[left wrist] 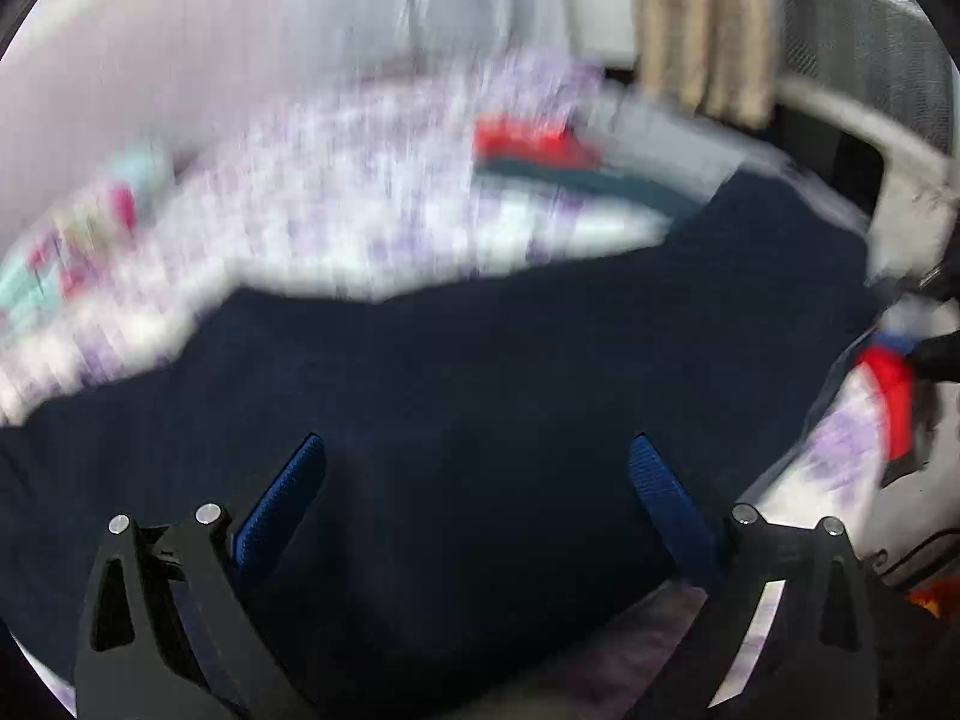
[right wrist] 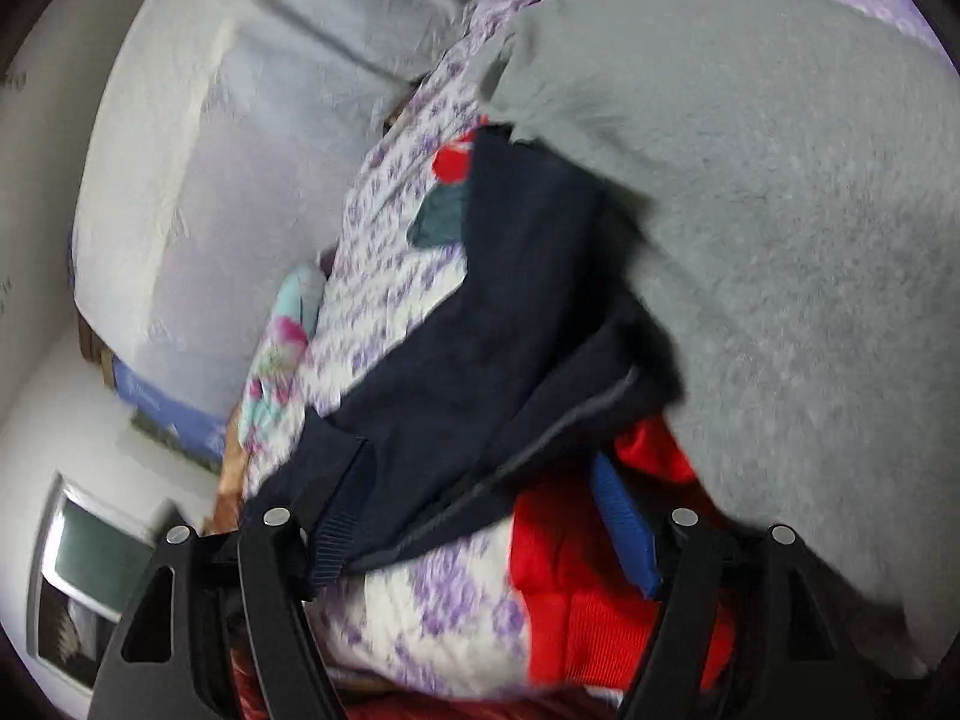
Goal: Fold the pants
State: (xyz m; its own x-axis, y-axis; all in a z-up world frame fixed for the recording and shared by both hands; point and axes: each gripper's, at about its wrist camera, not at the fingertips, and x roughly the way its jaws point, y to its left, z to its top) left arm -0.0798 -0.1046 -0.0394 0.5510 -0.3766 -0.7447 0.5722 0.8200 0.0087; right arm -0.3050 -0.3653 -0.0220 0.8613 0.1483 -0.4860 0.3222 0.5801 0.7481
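The navy pants (left wrist: 480, 360) lie spread across a bed covered with a purple-flowered quilt (left wrist: 336, 180), a broad dark sheet filling the lower half of the left wrist view. The left tongs (left wrist: 477, 480) stand wide apart above that cloth, nothing between the blue pads, which hover rather than press. The right tongs (right wrist: 480, 504) are also open and empty; one edge of the pants (right wrist: 480, 348) lies just ahead of them, with its hem running between the fingers but not pinched. A grey garment (right wrist: 750, 240) bulks up on the right of that view, and a red garment (right wrist: 576, 570) sits under the right pad, near the pants' edge. Further back on the quilt a small stack of red and teal clothes (left wrist: 534, 150) waits.

The step in hand looks like the pause between folds: both tongs free, the cloth laid flat, a new hold to be taken. The next move calls for each pair of tongs to pick an edge or corner of the navy cloth alone, keeping clear of the red garment beside it, then carry that edge over evenly so the layers meet without bunching
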